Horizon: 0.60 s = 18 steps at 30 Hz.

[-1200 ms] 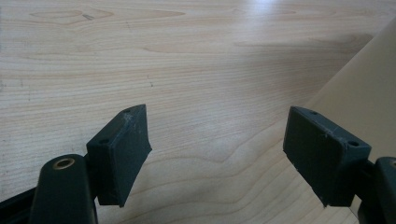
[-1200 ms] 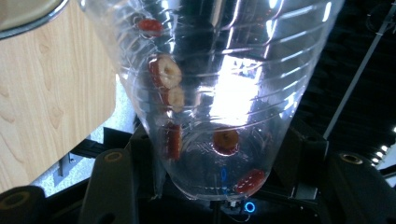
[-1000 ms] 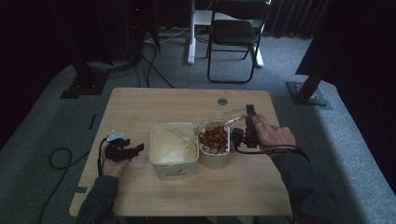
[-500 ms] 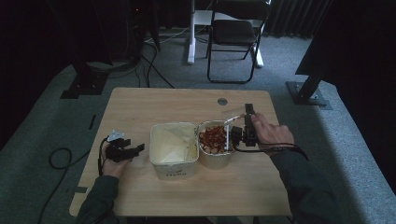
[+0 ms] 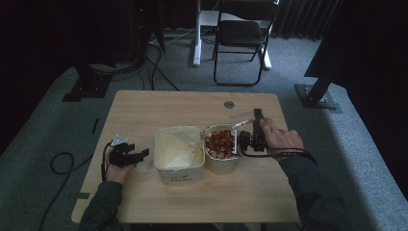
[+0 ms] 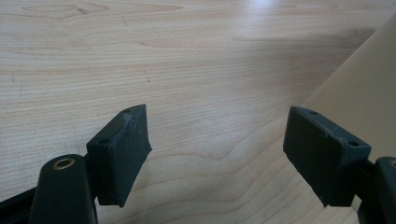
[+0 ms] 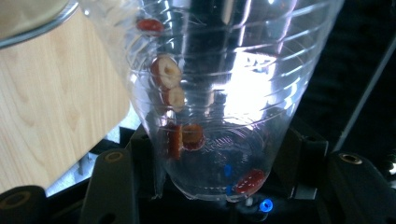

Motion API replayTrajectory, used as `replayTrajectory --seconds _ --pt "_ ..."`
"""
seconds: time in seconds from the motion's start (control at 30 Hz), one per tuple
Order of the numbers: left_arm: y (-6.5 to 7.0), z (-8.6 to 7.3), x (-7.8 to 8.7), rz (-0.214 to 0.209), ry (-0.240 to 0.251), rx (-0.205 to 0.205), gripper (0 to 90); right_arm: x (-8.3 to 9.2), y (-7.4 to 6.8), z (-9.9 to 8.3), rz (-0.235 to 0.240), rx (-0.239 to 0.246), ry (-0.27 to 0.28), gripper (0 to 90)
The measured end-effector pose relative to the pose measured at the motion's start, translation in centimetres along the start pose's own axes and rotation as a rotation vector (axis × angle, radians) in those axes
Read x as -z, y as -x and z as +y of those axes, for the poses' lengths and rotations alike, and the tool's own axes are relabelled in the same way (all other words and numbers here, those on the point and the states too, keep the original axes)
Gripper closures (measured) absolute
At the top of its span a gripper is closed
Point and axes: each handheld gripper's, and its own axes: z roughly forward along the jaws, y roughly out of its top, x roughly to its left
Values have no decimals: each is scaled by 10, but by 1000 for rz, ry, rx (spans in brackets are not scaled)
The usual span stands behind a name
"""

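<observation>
Right gripper [image 5: 246, 139]: clamping a clear plastic cup [image 7: 219, 93]; in the right gripper view the jaws are pressing the cup's lower wall from both sides, near its base.
Left gripper [image 5: 136, 155]: jaws standing spread with nothing between them; in the left gripper view bare table [image 6: 187, 60] is lying under the pads. It is resting at 9 o'clock of the tub [image 5: 179, 150], just beside it.
Step in hand: judged to be pouring red fruit slices [image 5: 220, 143] out of the cup into the tin [image 5: 222, 153].
Cup location: at 3 o'clock of the tin, its mouth reaching over the tin's rim. The tin is standing touching or just beside the tub, at the tub's 3 o'clock.
Cup axis: long axis lying close to level, running base to mouth along the 3-to-9 o'clock line of the table.
Cup pointing: mouth facing 9 o'clock, toward the tin; base sitting at the gripper.
Remaining contents: several slices [image 7: 166, 71] are clinging to the cup wall and one [image 7: 250, 181] is lying at the base.
Technique: keep the mouth inside the tin's rim; raise the base further so the stuck slices are sliding out; a light shake is probably needed.
Grip caution: the thin wall is likely to buckle, so hold clamping force steady.
Spill risk: slices may be dropping between tin and table edge if the mouth drifts toward 3 o'clock.
</observation>
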Motion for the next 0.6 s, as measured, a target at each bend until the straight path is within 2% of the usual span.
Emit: replayTrajectory --seconds 0.03,0.07,0.1,0.13,0.17,0.2,0.23,0.27,0.3,0.33,0.37,0.4,0.5,0.6 --pt "0 0 0 1 0 -1 229 -1 -3 0 -16 23 -6 432" --pt "0 0 0 1 1 1 229 -1 -1 -1 -19 -3 -14 432" --pt "0 0 0 1 -1 1 229 -1 -1 -1 9 -14 4 432" --pt "0 0 0 2 0 0 229 0 -4 0 -5 12 -2 432" --pt "0 0 0 1 0 2 229 -2 -2 -1 -23 1 -18 432" --pt "0 0 0 2 0 3 229 -3 1 -1 1 -32 -4 433" --pt "1 0 0 2 0 1 229 -2 -2 0 9 5 2 432" --pt "1 0 0 3 1 0 229 -2 -5 0 -11 23 -12 432" --pt "1 -1 0 2 1 0 229 -3 -1 -1 1 -23 -12 432" --pt "1 -1 -1 4 0 -1 229 -2 -1 0 17 -31 2 432" --pt "1 -1 -1 4 0 -1 229 -2 -4 1 11 2 -4 432" --pt "1 -1 -1 3 0 -1 229 -2 -5 2 12 0 -6 432" --pt "1 -1 -1 3 0 -3 229 -1 -1 2 19 -55 7 432" --pt "1 -2 -2 5 -4 -2 229 1 4 5 64 -129 60 431"
